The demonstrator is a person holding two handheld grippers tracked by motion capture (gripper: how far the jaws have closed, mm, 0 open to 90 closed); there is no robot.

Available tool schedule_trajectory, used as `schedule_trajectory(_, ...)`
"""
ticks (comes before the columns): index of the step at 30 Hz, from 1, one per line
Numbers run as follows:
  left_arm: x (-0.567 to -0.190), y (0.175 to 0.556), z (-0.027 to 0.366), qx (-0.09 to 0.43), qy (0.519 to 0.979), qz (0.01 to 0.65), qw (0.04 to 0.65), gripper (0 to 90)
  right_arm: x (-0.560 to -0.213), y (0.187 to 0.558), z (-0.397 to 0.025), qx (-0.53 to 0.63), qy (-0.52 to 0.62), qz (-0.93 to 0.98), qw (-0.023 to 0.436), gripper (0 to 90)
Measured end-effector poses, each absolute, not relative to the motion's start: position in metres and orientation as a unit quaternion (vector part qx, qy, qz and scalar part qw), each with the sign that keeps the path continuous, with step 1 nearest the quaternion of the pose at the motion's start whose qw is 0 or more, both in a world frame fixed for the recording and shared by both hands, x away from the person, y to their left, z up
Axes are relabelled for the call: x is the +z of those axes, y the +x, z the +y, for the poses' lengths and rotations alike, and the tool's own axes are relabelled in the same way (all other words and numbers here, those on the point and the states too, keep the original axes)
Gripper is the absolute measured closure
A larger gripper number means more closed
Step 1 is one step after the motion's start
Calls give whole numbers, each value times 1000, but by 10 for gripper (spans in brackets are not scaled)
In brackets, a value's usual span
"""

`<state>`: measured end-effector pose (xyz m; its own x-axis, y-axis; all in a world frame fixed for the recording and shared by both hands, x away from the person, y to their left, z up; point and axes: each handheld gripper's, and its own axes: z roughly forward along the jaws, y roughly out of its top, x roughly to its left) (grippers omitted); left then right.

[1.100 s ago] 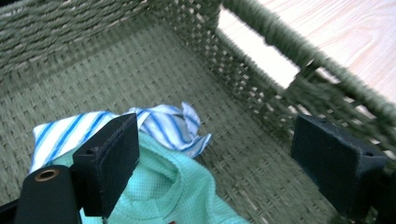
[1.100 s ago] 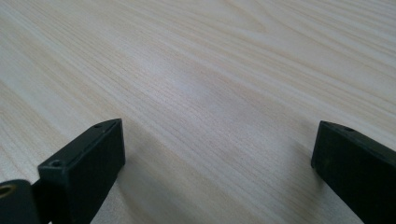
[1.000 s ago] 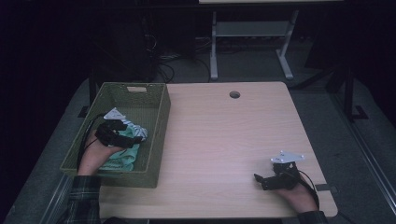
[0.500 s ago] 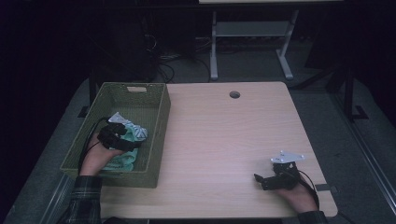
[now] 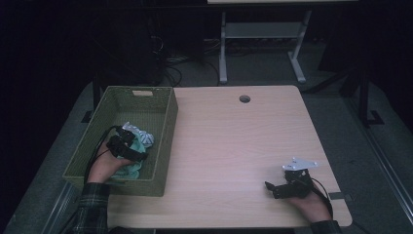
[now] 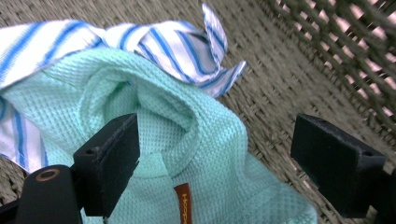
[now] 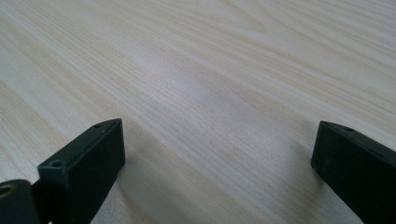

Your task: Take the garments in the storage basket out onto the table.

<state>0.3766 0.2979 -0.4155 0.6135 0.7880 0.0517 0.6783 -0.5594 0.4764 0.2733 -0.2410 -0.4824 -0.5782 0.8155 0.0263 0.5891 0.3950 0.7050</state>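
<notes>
High view: green cloth lies in basket, under left gripper; right gripper rests on table.

Left gripper view: jaws wide apart, empty, astride the cloth's raised fold; striped cloth tangled beside. Likely soft, light, limp; pinch the fold.

Right gripper view: jaws wide, empty.

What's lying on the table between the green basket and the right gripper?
Nothing: in the high view, bare wooden table runs from the basket to the right gripper.
</notes>
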Motion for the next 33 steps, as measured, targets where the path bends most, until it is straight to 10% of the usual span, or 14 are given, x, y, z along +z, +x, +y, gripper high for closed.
schedule_trajectory(17,-425,381,297,90,876,442,168,250,-482,273,-241,344,429,819,164,24)
schedule_trajectory(33,-424,380,299,67,873,460,151,754,-482,273,-241,344,429,819,165,23)
